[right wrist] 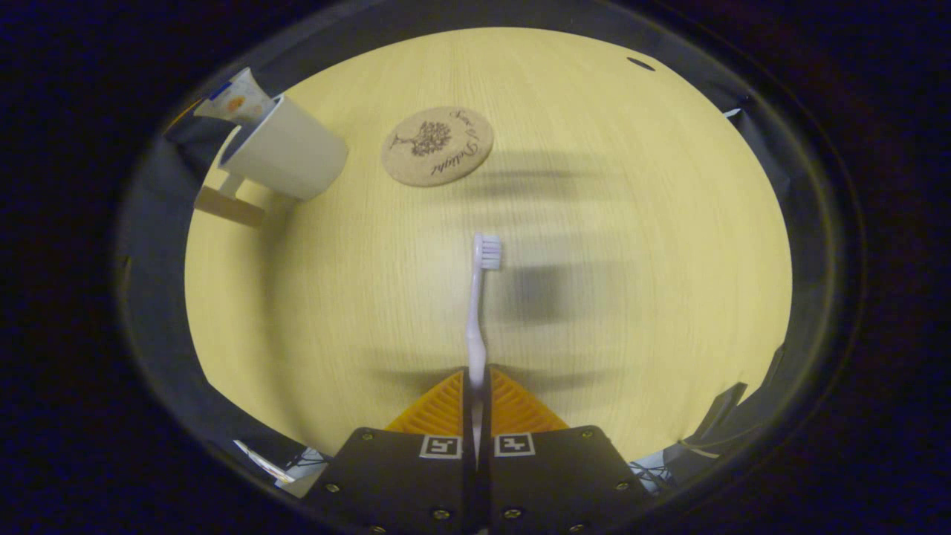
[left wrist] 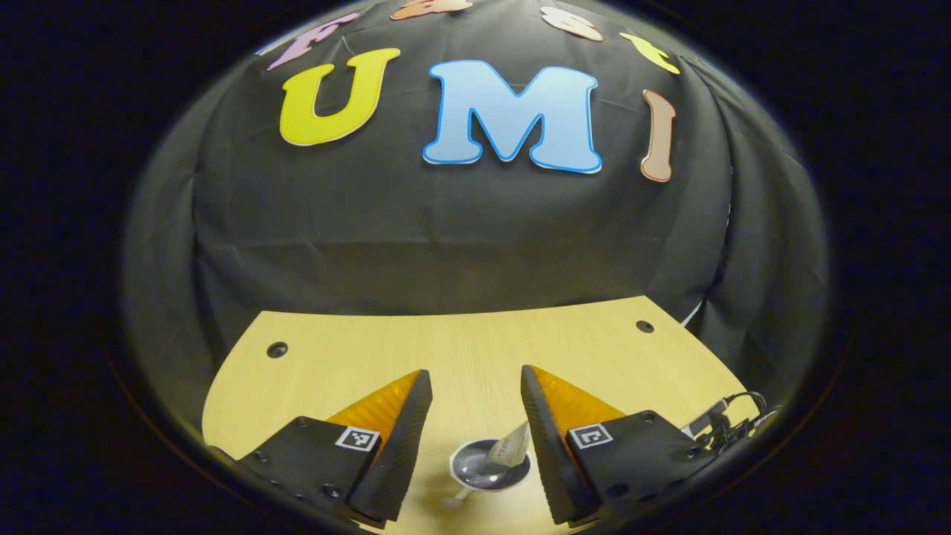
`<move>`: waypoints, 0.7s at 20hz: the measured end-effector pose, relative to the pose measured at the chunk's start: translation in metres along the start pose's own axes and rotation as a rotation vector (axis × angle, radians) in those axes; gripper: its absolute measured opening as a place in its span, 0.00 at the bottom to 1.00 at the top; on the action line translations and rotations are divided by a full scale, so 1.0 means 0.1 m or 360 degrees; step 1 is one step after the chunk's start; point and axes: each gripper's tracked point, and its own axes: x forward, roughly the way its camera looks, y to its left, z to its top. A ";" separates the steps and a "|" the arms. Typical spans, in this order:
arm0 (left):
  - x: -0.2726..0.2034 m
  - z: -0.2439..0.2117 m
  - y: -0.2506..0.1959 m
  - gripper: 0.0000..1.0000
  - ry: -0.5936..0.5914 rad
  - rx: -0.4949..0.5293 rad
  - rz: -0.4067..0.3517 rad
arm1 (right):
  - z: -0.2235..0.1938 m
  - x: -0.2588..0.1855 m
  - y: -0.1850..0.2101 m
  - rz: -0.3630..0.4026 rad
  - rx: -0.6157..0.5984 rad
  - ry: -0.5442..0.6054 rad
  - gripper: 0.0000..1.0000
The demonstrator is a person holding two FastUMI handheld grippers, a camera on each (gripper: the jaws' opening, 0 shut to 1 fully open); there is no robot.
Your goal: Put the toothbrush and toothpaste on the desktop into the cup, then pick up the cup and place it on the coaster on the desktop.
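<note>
In the right gripper view my right gripper [right wrist: 475,383] is shut on the handle of a white toothbrush [right wrist: 477,297], which sticks out forward over the wooden desktop [right wrist: 631,245], bristles at its far end. At the far left stands a white cup [right wrist: 286,152] with the toothpaste tube [right wrist: 234,100] poking out of its mouth. A round cork coaster [right wrist: 437,145] lies to the right of the cup. In the left gripper view my left gripper [left wrist: 475,416] hangs open above the cup [left wrist: 487,467], seen from above, with the toothpaste [left wrist: 513,446] leaning inside it by the right finger.
The desktop [left wrist: 475,342] has small dark holes near its far corners, one on the left [left wrist: 276,349] and one on the right [left wrist: 645,326]. Cables and a small device [left wrist: 724,427] lie off the desk's right edge. The black cloth wall stands behind the desk.
</note>
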 end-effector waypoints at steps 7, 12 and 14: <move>-0.45 0.08 0.46 0.77 -0.0049 -0.0022 0.0087 | 1.03 -0.59 0.45 0.0145 0.0081 -0.0399 0.01; -0.84 -0.09 1.07 0.78 -0.0019 -0.0055 0.0225 | 1.70 -0.99 0.93 0.0286 0.0154 -0.0707 0.01; -1.03 -0.16 1.32 0.78 -0.0008 -0.0075 0.0291 | 1.92 -1.10 1.09 0.0330 0.0204 -0.0820 0.01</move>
